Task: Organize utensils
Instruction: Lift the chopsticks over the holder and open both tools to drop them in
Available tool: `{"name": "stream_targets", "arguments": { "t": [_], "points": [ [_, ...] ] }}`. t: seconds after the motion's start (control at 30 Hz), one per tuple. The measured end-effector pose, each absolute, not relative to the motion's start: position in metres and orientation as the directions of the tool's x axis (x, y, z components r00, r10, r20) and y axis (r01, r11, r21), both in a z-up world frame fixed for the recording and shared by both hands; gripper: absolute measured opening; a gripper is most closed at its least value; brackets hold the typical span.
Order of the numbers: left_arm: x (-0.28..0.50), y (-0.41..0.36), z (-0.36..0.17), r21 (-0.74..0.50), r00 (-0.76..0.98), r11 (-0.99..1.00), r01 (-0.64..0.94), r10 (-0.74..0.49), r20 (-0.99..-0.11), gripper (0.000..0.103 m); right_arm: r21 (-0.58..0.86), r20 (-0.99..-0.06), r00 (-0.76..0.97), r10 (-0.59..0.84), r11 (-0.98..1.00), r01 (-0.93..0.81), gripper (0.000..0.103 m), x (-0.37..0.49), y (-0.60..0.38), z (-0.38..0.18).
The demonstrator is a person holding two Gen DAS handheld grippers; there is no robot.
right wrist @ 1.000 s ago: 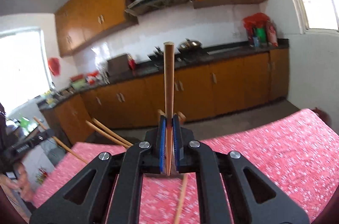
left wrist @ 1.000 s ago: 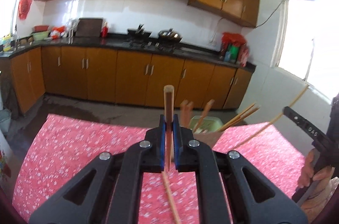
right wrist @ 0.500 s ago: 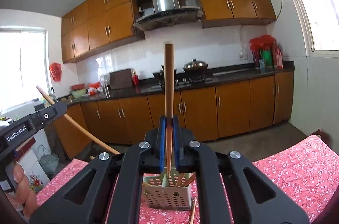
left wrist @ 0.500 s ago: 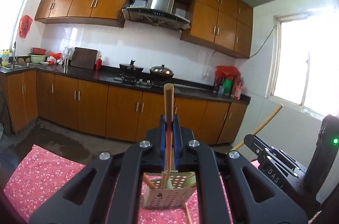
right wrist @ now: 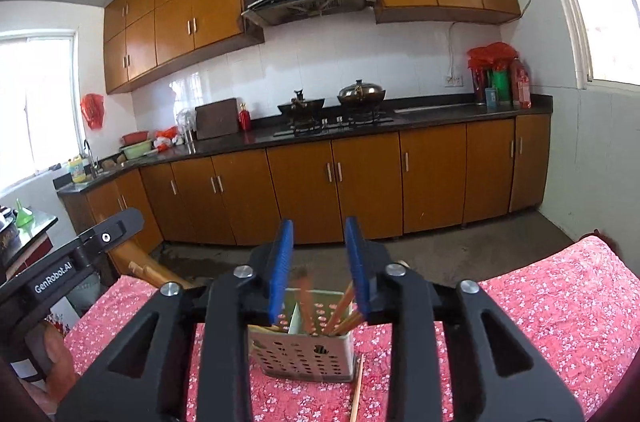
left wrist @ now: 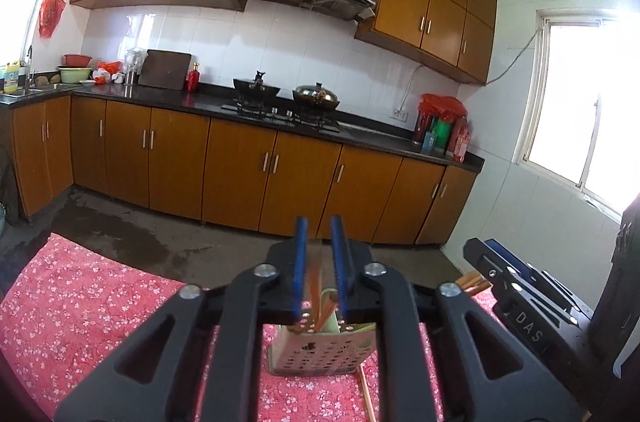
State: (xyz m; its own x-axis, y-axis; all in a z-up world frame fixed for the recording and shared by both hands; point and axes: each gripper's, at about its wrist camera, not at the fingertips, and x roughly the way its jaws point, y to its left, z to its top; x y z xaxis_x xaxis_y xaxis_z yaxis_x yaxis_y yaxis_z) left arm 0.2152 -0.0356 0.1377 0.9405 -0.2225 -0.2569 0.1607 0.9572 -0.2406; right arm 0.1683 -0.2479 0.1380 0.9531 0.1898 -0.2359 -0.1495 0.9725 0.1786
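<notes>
red flowered cloth point(right wrist: 560, 302) spreads under both grippers, covering the table below and to either side of them. on it, straight ahead of and just below each pair of jaws, stands the holder point(right wrist: 304, 354), a pale perforated box split by a divider into compartments, with several chopsticks leaning inside.

left gripper point(left wrist: 319, 262): its jaws have just been opening and now stand a little apart. a blurred chopstick point(left wrist: 314, 282) runs down between the blue pads into the holder, and the pads no longer seem to press on it. right gripper point(right wrist: 318, 262): its jaws have also just been opening and are spread wider. a blurred chopstick point(right wrist: 305, 292) sits between them, clear of both pads and apparently dropping into the holder. each gripper shows at the edge of the other's view, so the two sit side by side.

one loose chopstick point(right wrist: 357, 378) lies flat on the cloth, just below the holder, by its right corner as the right gripper sees it.

judging by looks, these sticks are light, stiff, thin and smooth, so they may roll or swivel in a pinch. the loose one is best taken near its middle, with the pads across its length. the holder seems light and could tip if a stick is pushed against its wall.
</notes>
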Motion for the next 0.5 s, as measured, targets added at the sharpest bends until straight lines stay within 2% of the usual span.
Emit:
{"name": "stream_targets", "arguments": {
  "t": [0.17, 0.27, 0.4, 0.5],
  "points": [
    [0.196, -0.02, 0.15, -0.25, 0.954, 0.957, 0.145, -0.202, -0.222, 0.028, 0.189, -0.197, 0.968, 0.154, 0.975, -0.117, 0.029, 0.149, -0.265, 0.149],
    [0.179, 0.002, 0.149, -0.25, 0.961, 0.963, 0.105, -0.163, -0.224, 0.031, 0.205, -0.219, 0.97, 0.109, 0.977, -0.063, 0.03, 0.141, -0.285, 0.145],
    [0.158, 0.033, 0.123, -0.2, 0.956, 0.979, 0.022, -0.079, -0.281, 0.039, 0.2, -0.359, 0.932, 0.048, 0.979, 0.027, 0.03, 0.142, -0.312, 0.105],
    [0.158, 0.046, 0.087, -0.151, 0.927, 0.988, -0.023, -0.035, -0.373, 0.039, 0.191, -0.538, 0.841, 0.054, 0.98, 0.058, 0.03, 0.153, -0.32, 0.043]
  ]
}}
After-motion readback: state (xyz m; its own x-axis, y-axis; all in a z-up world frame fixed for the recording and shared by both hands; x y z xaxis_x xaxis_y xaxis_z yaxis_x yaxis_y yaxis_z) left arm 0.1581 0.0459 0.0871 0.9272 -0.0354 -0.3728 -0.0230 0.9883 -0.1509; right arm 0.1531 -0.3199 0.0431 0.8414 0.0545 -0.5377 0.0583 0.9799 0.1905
